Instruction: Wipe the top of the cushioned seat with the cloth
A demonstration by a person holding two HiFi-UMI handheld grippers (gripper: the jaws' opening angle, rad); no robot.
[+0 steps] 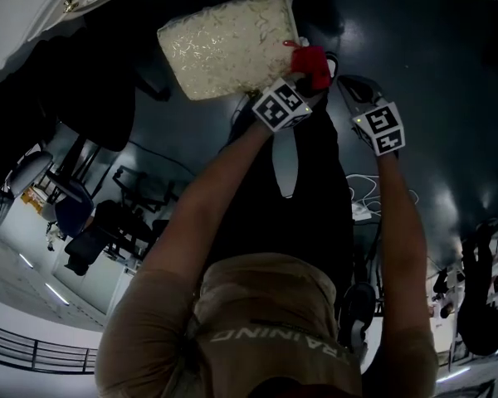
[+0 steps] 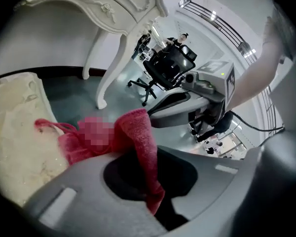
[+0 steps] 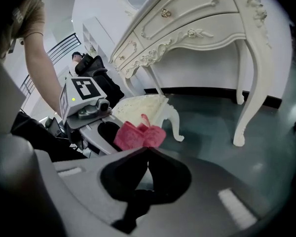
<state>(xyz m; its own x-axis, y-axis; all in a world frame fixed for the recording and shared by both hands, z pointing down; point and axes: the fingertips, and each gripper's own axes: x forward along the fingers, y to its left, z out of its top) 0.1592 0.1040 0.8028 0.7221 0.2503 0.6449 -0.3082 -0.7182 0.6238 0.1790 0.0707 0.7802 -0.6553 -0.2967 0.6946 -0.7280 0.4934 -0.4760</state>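
Here, the red cloth (image 1: 313,63) is held by the left gripper (image 1: 303,77) at the corner of the cushioned seat (image 1: 228,44) that lies nearest to the person in the head view. The cloth is pressed against the cream, patterned top of the seat just at its edge. In the left gripper view, the jaws of the left gripper (image 2: 140,154) are seen closed on a fold of the cloth (image 2: 138,132). The rest of the cloth is spread to the left, where it touches the cushioned seat (image 2: 15,132). One part of the cloth is covered there by a mosaic patch. The right gripper (image 1: 353,85) is kept just beside the left one, above the dark floor (image 1: 432,48) and apart from the seat. In the right gripper view, its jaws (image 3: 148,149) are brought together at the tips and nothing is held between them. Beyond them the cloth (image 3: 138,135) and the cushioned seat (image 3: 138,107) can be seen, and the left gripper (image 3: 84,107) at the left. A marker cube (image 1: 280,106) with a black and white square pattern is carried on each gripper, and a small green light is lit on the cube of the right one (image 1: 382,127). On the brown shirt (image 1: 266,305) of the person the letters "RAINING" can be read upside down, while the beginning of the word is hidden in a fold. A white carved dressing table (image 3: 187,23) is placed behind the seat, and a black office chair (image 2: 167,65) is seen further back.
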